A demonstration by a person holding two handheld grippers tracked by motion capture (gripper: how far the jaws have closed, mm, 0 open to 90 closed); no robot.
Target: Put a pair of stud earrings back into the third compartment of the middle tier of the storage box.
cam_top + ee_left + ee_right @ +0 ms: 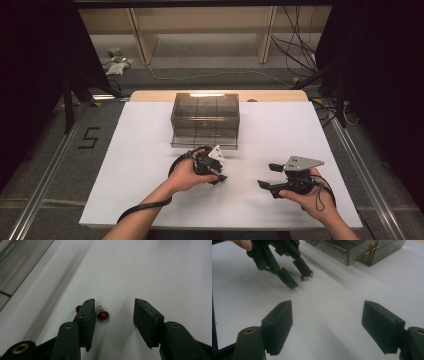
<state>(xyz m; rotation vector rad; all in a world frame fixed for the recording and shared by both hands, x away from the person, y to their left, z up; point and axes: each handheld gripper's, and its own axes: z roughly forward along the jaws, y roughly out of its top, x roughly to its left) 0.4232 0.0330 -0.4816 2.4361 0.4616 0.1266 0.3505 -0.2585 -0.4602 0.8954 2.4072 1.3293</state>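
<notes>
High view: a white table runs up to a wooden strip at the far edge. On the floor to its left a black "5" is marked, the only writing I can read anywhere. Near the table's far middle stands a smoky see-through box, split inside into compartments, with a drawer-like front that bears no label I can make out. In the right gripper view one of its drawers stands pulled out.

Just in front of the box the left gripper is held low over the table, tips angled down to the surface. Its jaws are spread, with nothing pinched between them. Well apart to the right, the right gripper lies level above the table, pointing left, its jaws likewise wide apart and holding nothing.

The earrings are the smallest things here: two round, glossy, dark-red beads, each on a thin silvery wire hook. They lie on the bare table right at the left gripper's tips. In the left gripper view one bead sits between the jaws, close against the inner face of one; the other bead peeps out on that jaw's outer side, half hidden. In the right gripper view they show as a red speck at that jaw's tip. Whether the jaw touches them I cannot tell.
</notes>
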